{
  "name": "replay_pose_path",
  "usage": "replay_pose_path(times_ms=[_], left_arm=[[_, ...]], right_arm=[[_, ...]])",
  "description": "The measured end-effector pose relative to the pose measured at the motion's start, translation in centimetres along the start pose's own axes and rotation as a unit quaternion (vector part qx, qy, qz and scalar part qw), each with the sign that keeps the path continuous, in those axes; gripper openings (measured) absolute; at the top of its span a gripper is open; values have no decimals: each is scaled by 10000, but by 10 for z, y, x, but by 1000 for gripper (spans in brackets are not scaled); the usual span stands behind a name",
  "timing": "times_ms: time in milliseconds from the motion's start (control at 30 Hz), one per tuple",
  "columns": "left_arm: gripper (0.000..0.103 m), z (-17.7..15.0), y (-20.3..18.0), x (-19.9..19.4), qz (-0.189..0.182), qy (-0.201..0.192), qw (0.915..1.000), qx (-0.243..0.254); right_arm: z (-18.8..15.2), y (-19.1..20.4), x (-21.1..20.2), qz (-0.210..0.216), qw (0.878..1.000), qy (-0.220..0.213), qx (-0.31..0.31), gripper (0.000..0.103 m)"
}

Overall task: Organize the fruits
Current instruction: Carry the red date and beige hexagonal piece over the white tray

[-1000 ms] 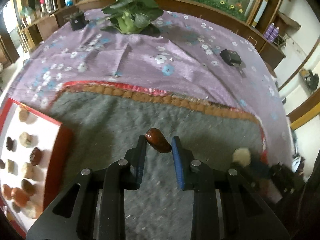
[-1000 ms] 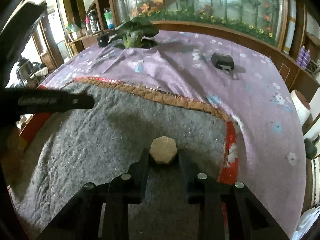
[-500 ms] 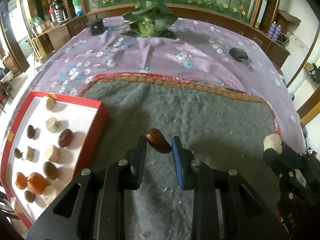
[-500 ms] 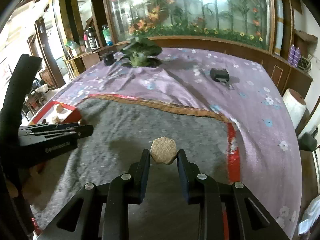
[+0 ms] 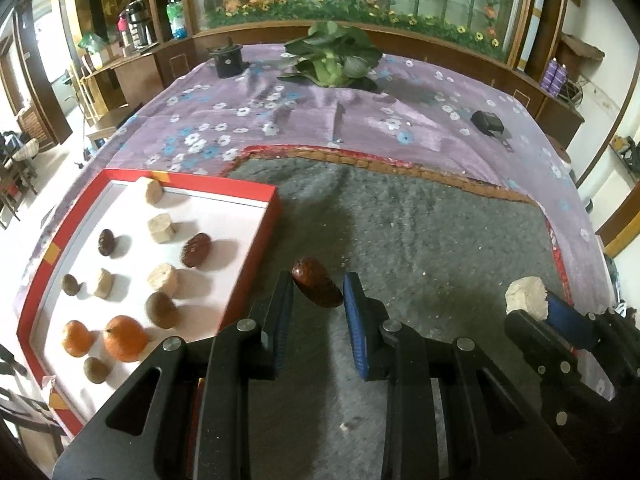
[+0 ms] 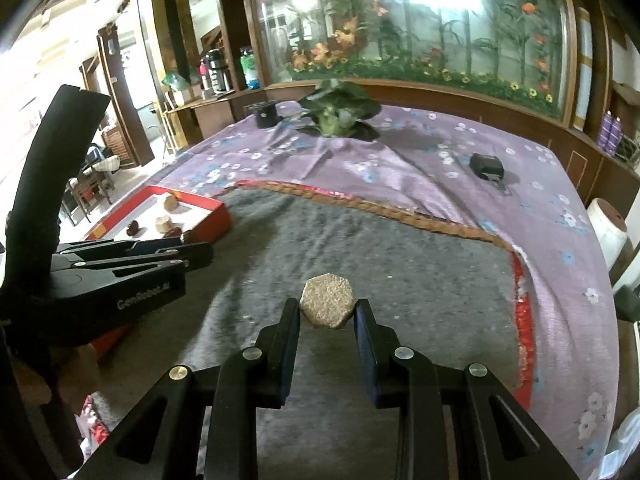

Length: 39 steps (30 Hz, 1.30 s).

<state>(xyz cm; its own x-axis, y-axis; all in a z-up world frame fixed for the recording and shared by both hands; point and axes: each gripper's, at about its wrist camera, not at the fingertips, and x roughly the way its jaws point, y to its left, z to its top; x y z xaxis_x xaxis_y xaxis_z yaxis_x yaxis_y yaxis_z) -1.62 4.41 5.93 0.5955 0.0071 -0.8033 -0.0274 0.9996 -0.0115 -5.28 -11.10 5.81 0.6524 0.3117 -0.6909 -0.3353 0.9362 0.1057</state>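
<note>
Left wrist view: left gripper (image 5: 318, 294) clamps a glossy red-brown date (image 5: 317, 288), right gripper (image 6: 327, 314) a tan hexagonal block (image 6: 327, 306); both likely bound for the red-rimmed white tray (image 5: 256, 248), needing careful lowering into bare spots.

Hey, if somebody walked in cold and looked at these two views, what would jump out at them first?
Probably the two loaded grippers: the left gripper pinches a dark red date above the grey mat, and the right gripper holds a tan hexagonal piece. Next, the red tray at the mat's left edge, its white floor dotted with dates, tan pieces and two oranges.
</note>
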Motion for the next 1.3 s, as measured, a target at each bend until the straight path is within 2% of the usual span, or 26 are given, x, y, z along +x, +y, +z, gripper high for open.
replay_pose_path(times_ms=[533, 867, 967, 1067, 1200, 1300], left_arm=[[25, -13, 41, -16, 102, -59, 9994, -329], [25, -13, 74, -25, 247, -149, 9979, -582], [25, -11, 87, -20, -37, 57, 9967, -808], [25, -12, 89, -20, -230, 149, 9964, -804], [25, -14, 73, -19, -711, 387, 9944, -685], [25, -12, 54, -15, -915, 524, 9929, -542]], right_arm=[[5, 45, -2, 80, 9995, -29, -311, 27], [17, 75, 3, 277, 9975, -19, -644, 27], [17, 77, 4, 291, 9975, -13, -647, 27], [16, 71, 3, 226, 9981, -5, -571, 27], [12, 55, 4, 147, 9990, 65, -409, 27], [9, 44, 4, 94, 9993, 96, -339, 27]])
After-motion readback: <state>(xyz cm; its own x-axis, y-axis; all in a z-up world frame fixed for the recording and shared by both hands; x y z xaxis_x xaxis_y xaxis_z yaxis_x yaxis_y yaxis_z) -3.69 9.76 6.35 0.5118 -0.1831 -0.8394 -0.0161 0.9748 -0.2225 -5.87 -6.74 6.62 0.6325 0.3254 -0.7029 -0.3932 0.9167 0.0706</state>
